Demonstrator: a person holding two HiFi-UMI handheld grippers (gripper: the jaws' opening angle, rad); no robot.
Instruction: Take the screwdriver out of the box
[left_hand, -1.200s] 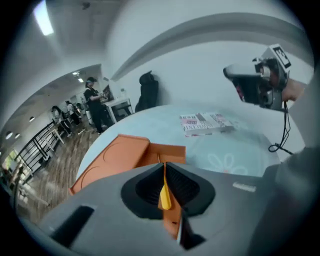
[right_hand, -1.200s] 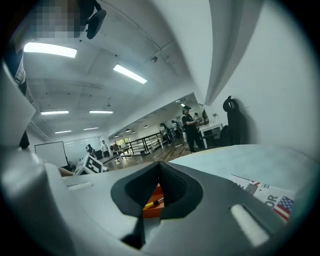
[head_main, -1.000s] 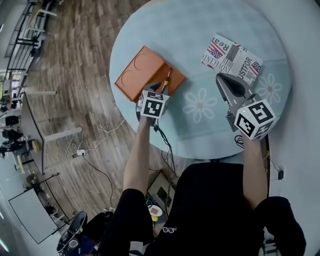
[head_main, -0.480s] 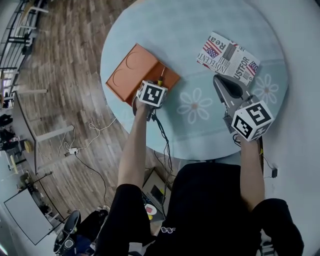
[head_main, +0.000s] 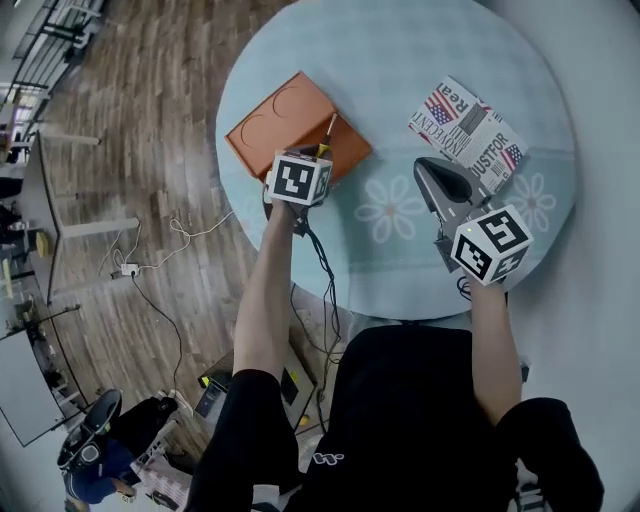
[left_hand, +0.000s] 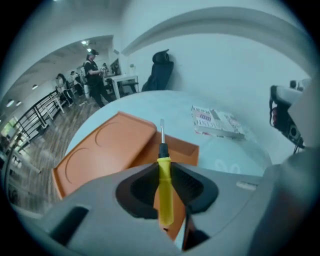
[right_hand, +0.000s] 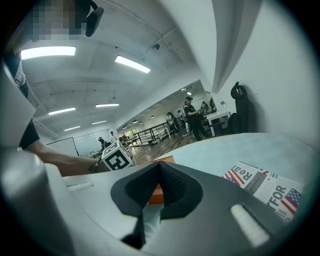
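Observation:
A yellow-handled screwdriver (left_hand: 164, 185) with a black collar and a bare steel shaft sits between the pads of my left gripper (left_hand: 164, 172), whose jaws are closing on its handle. It points away from me, lifted above the open orange box (left_hand: 110, 145). From the head view the left gripper (head_main: 318, 152) hangs over the near right part of the orange box (head_main: 285, 120), with the screwdriver (head_main: 327, 130) sticking out past it. My right gripper (head_main: 425, 170) hovers at the table's right with nothing in it. In its own view the right gripper (right_hand: 159, 167) has its pads together.
A folded newspaper (head_main: 470, 125) lies on the round pale-blue table (head_main: 400, 60) just beyond the right gripper. The table's edge runs close under both hands. Cables trail on the wooden floor at the left. People and desks stand far off.
The left gripper dipped onto the box, took hold of the screwdriver and has come up with it. The right gripper drifted slightly left.

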